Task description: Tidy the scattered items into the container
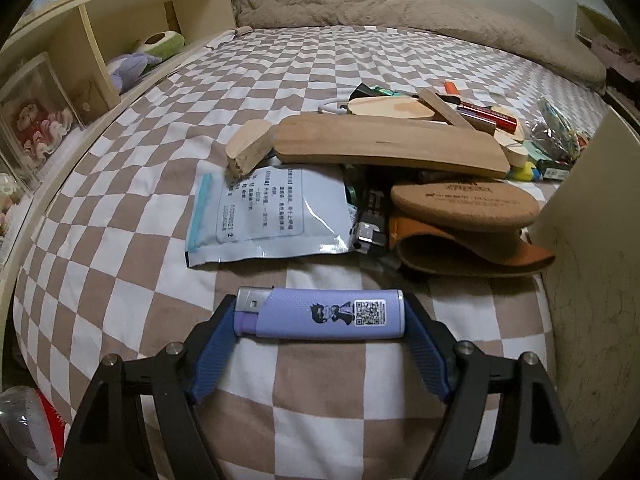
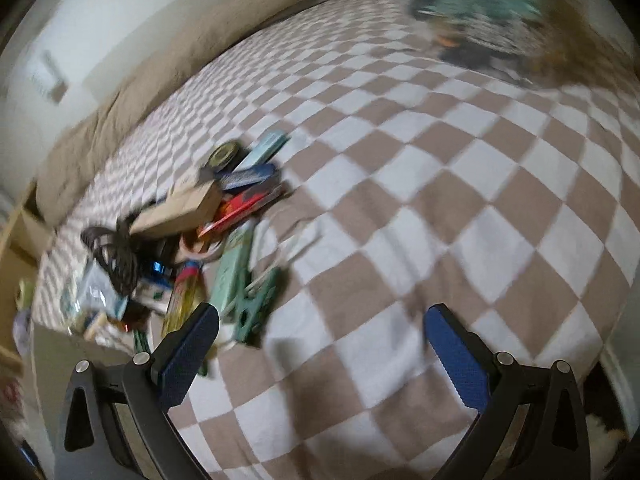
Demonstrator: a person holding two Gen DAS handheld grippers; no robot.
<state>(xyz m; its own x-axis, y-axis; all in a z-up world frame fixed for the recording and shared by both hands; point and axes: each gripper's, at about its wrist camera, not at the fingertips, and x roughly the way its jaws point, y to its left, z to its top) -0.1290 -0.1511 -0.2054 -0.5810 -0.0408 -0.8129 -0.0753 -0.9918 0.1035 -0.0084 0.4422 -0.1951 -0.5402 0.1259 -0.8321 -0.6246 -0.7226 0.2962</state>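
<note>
Checkered brown-and-white bedding (image 1: 132,184) covers the bed that carries the clutter; a beige blanket (image 1: 360,0) lies at 12 o'clock along the far edge.

Left tongs (image 1: 320,316): the blue fingertips (image 1: 216,344) bracket the purple lighter (image 1: 320,314) end to end, flint end at 9 o'clock. Both pads appear to touch its ends, so the lighter reads as gripped lengthwise. That orientation suits the wide opening and keeps the body level for carrying.

Container: the pale card wall (image 1: 588,240) at 3 o'clock is probably its side, just beside the pile; its interior is hidden.

Remaining items: white sachet (image 1: 268,216), wooden board (image 1: 388,146) and cork pad (image 1: 464,204) are stacked at 12 to 1 o'clock.

Right tongs (image 2: 322,334): spread wide, nothing between them, over bare bedding. The blurred second pile (image 2: 200,240) lies at 10 o'clock.
</note>
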